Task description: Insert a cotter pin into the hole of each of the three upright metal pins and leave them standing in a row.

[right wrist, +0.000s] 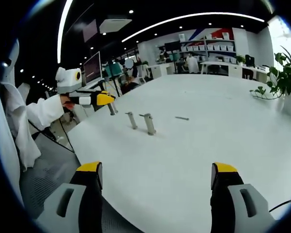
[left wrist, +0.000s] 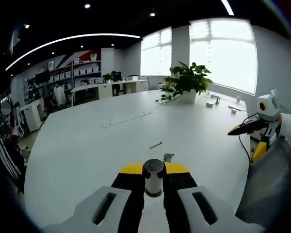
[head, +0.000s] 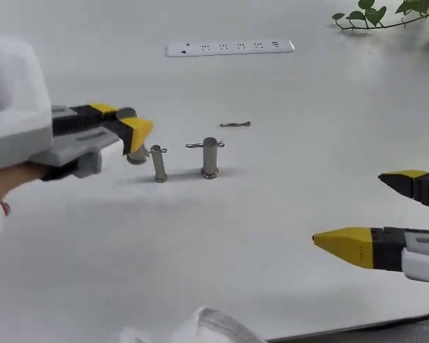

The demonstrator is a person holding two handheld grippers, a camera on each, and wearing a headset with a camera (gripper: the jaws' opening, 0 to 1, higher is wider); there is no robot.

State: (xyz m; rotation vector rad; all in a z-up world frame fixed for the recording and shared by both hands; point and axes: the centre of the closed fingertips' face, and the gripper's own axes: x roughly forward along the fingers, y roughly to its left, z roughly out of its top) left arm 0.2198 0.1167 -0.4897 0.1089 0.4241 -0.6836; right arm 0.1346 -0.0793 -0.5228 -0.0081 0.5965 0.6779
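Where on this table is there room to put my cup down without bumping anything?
Bare table lies between the power strip and the loose cotter pin, and in the wide stretch from the two standing pins toward the right gripper. It is crowded where the left gripper holds a third pin beside them.

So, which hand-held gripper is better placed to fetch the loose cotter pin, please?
Right: the right hand-held gripper is open and free, while the left hand-held gripper is shut on the leftmost metal pin.
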